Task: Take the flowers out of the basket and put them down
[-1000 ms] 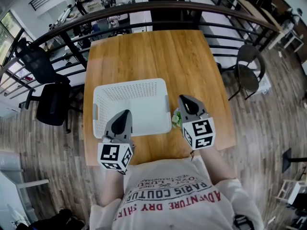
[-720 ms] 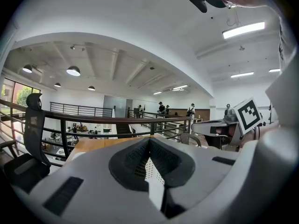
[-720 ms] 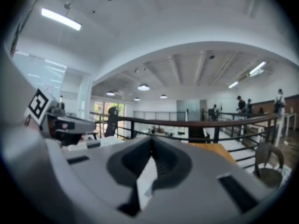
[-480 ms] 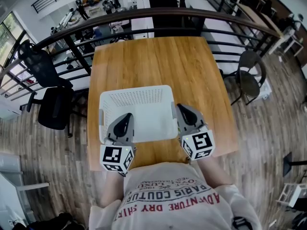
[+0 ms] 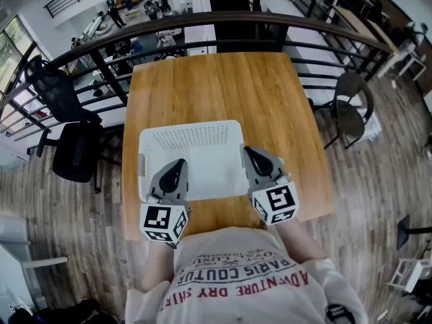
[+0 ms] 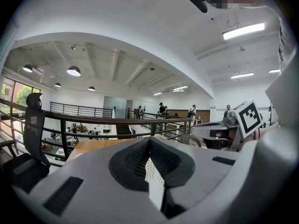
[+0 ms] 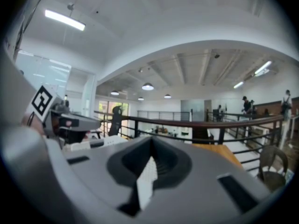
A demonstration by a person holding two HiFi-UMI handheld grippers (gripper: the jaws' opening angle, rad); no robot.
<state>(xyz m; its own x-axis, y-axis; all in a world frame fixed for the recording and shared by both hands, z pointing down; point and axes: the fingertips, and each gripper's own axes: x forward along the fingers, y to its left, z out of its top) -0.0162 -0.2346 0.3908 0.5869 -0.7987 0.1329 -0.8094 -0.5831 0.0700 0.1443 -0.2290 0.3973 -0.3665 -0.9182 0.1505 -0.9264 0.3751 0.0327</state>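
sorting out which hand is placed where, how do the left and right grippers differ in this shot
The left gripper sits over the near-left corner of the white basket; the right gripper is at the basket's right wall. The left gripper points up the table, slightly right; the right gripper leans left, toward the basket. Both are grey, with jaws shut and nothing seen gripped.
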